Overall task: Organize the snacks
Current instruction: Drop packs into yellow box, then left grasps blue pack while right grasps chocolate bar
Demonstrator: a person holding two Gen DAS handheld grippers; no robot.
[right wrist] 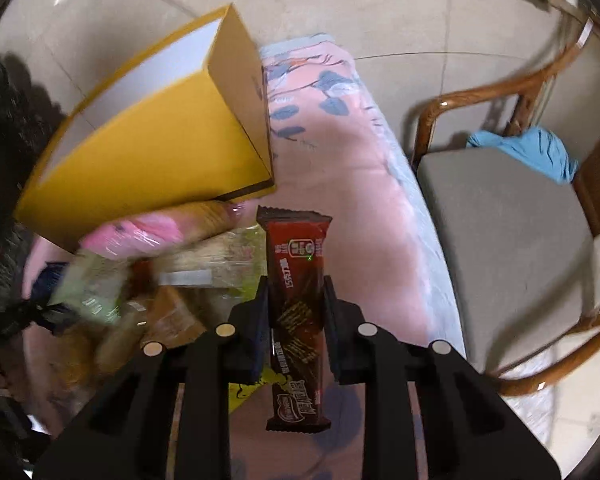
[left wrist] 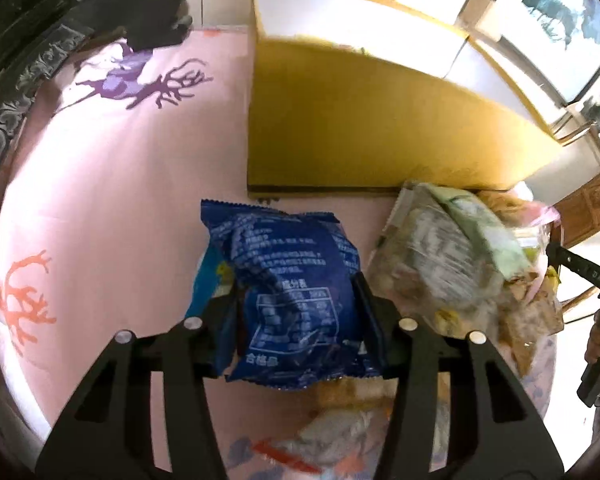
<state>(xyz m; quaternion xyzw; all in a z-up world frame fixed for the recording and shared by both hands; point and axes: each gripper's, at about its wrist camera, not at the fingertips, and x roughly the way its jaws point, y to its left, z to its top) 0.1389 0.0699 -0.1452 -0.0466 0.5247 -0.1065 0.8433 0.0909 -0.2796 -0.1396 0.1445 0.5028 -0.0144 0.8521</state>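
1. Left gripper (left wrist: 296,316) closed partway around a puffy blue snack bag (left wrist: 292,296), one finger on each side of it, pads touching the film; bag just in front of the yellow box (left wrist: 360,128), on the pink cloth (left wrist: 120,200).
2. Right gripper (right wrist: 296,312) clamped tight on a slim dark red wafer bar (right wrist: 296,300), held across its middle, both ends sticking out free; bar near the right front corner of the yellow box.
3. Loose heap of other packets (left wrist: 460,256) lying against the front wall of the yellow box, to the right of the blue bag; a second teal packet (left wrist: 210,280) tucked under the blue bag's left edge.
4. Risk one: air-filled blue bag likely to squirm out between the fingers or burst its seam if squeezed harder, given slick film and a soft middle.
5. Risk two: teal packet possibly dragged up along with the blue bag, then dropped short of the yellow box.
6. Risk three: wafer bar likely to crack under so tight a pinch, or pivot in the grip.
7. Risk four: two grippers close together near the heap, so a bump or snagged packet probable on the way to the yellow box.
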